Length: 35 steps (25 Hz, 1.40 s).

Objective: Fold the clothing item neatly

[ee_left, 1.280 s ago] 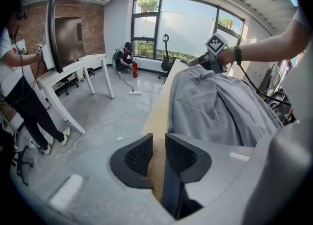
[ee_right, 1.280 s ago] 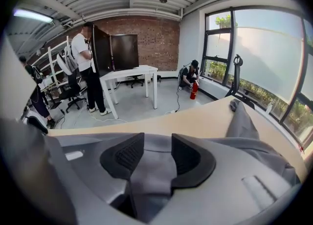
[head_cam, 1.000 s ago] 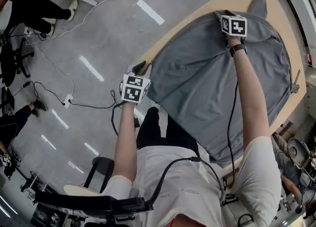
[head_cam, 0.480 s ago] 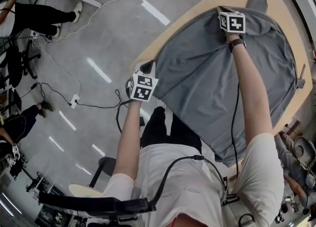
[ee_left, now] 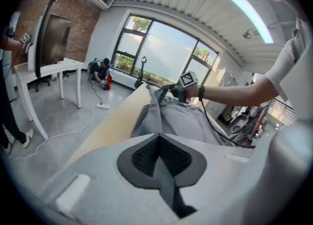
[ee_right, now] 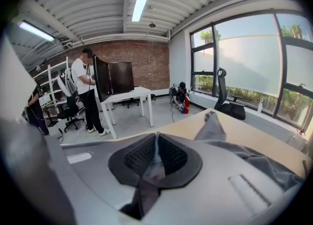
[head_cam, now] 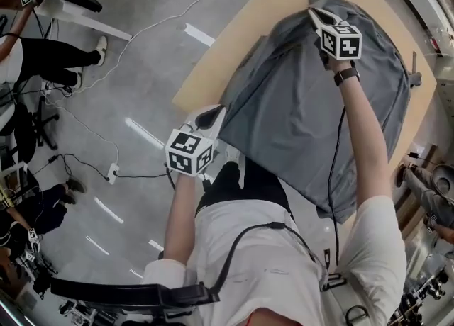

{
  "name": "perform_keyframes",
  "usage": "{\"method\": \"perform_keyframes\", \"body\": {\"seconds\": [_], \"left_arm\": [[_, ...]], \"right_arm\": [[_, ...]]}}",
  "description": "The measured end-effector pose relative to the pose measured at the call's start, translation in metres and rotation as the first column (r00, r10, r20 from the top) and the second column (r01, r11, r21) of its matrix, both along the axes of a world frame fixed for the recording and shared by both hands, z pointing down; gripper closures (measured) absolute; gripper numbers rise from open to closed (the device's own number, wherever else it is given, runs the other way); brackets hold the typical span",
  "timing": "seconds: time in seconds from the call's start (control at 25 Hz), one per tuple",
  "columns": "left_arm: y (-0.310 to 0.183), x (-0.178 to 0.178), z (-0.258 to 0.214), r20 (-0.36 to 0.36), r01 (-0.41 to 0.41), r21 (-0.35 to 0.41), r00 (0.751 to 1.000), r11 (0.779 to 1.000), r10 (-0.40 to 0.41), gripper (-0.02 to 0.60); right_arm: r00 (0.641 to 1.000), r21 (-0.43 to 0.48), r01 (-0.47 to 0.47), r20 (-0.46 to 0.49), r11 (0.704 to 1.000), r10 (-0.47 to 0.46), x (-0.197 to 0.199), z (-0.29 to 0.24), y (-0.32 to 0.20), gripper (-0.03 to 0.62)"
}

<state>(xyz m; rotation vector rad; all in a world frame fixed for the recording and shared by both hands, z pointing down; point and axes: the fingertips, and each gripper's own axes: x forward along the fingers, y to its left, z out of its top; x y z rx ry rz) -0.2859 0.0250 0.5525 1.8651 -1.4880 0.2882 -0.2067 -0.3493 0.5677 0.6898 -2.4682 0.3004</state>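
Note:
A grey garment lies spread over the tan table, with its left edge lifted and stretched between both grippers. My left gripper holds the near corner off the table's near edge, and in the left gripper view a strip of grey cloth is pinched between the shut pads. My right gripper is at the far corner, its jaws closing on the cloth; in the right gripper view a fold sits pressed between the pads. A sleeve trails beyond it.
The floor to the left has cables, a white desk and people standing or sitting. In the right gripper view there are a white desk, a dark screen, an office chair and a person crouching by the window.
Both grippers have shut on the garment's left edge and lifted it. The edge now hangs taut between them, and the cloth has bunched toward the table's far side.

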Motion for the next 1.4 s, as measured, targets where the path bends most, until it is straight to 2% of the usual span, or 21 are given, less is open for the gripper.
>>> {"method": "perform_keyframes", "body": {"seconds": [0.12,0.2,0.28,0.36,0.44,0.56,0.64,0.72,0.8,0.88,0.92,1.04,1.12,1.2,1.28,1.36,1.4], "left_arm": [[0.003,0.068,-0.034,-0.057,-0.133,0.052,0.989,0.990,0.136,0.581],[0.007,0.120,-0.045,-0.083,-0.242,0.069,0.965,0.968,0.247,0.581],[0.013,0.173,-0.046,-0.110,-0.367,0.073,0.921,0.927,0.373,0.581],[0.025,0.223,-0.036,-0.137,-0.482,0.049,0.864,0.875,0.484,0.580],[0.042,0.267,-0.017,-0.165,-0.554,0.006,0.821,0.833,0.547,0.578],[0.062,0.319,0.027,-0.204,-0.605,-0.072,0.787,0.793,0.582,0.577],[0.071,0.338,0.059,-0.189,-0.631,-0.127,0.773,0.765,0.606,0.575],[0.076,0.342,0.081,-0.152,-0.646,-0.165,0.763,0.745,0.628,0.571],[0.076,0.334,0.085,-0.126,-0.645,-0.176,0.764,0.744,0.633,0.519],[0.073,0.316,0.078,-0.105,-0.621,-0.171,0.784,0.765,0.612,0.477],[0.071,0.302,0.075,-0.090,-0.601,-0.172,0.799,0.781,0.595,0.463],[0.061,0.251,0.073,0.005,-0.524,-0.188,0.845,0.831,0.534,0.463],[0.056,0.221,0.081,0.091,-0.498,-0.210,0.847,0.841,0.524,0.463],[0.057,0.203,0.096,0.144,-0.516,-0.244,0.818,0.821,0.557,0.463],[0.065,0.200,0.112,0.151,-0.562,-0.286,0.774,0.776,0.616,0.463],[0.072,0.203,0.127,0.162,-0.592,-0.320,0.735,0.739,0.659,0.463],[0.073,0.204,0.133,0.179,-0.592,-0.334,0.724,0.734,0.666,0.463]], "right_arm": [[0.998,0.034,-0.047,0.030,0.998,0.046,0.058,-0.037,0.003,0.562],[0.995,0.050,-0.091,0.031,0.995,0.090,0.103,-0.052,0.005,0.562],[0.987,0.060,-0.160,0.025,0.985,0.159,0.153,-0.061,0.009,0.562],[0.972,0.053,-0.236,0.010,0.970,0.236,0.205,-0.059,0.017,0.562],[0.956,0.015,-0.294,-0.012,0.956,0.295,0.248,-0.040,0.027,0.560],[0.920,-0.066,-0.391,-0.070,0.918,0.387,0.300,0.014,0.038,0.568],[0.887,-0.113,-0.457,-0.128,0.882,0.443,0.328,0.055,0.047,0.565],[0.866,-0.141,-0.494,-0.169,0.858,0.471,0.346,0.084,0.060,0.571],[0.870,-0.144,-0.489,-0.148,0.860,0.470,0.349,0.094,0.072,0.556],[0.883,-0.127,-0.466,-0.122,0.875,0.453,0.348,0.086,0.084,0.428],[0.891,-0.115,-0.451,-0.117,0.885,0.439,0.347,0.079,0.093,0.404],[0.939,-0.113,-0.342,-0.067,0.933,0.336,0.320,0.052,0.140,0.405],[0.977,-0.147,-0.214,-0.008,0.966,0.215,0.285,0.038,0.193,0.405],[0.995,-0.208,-0.082,0.040,0.975,0.092,0.247,0.037,0.255,0.405],[0.998,-0.277,0.002,0.054,0.961,0.014,0.217,0.052,0.313,0.407],[0.999,-0.339,0.025,0.038,0.941,-0.013,0.198,0.077,0.359,0.410],[1.000,-0.362,0.019,0.024,0.932,-0.011,0.192,0.090,0.376,0.410]]}}
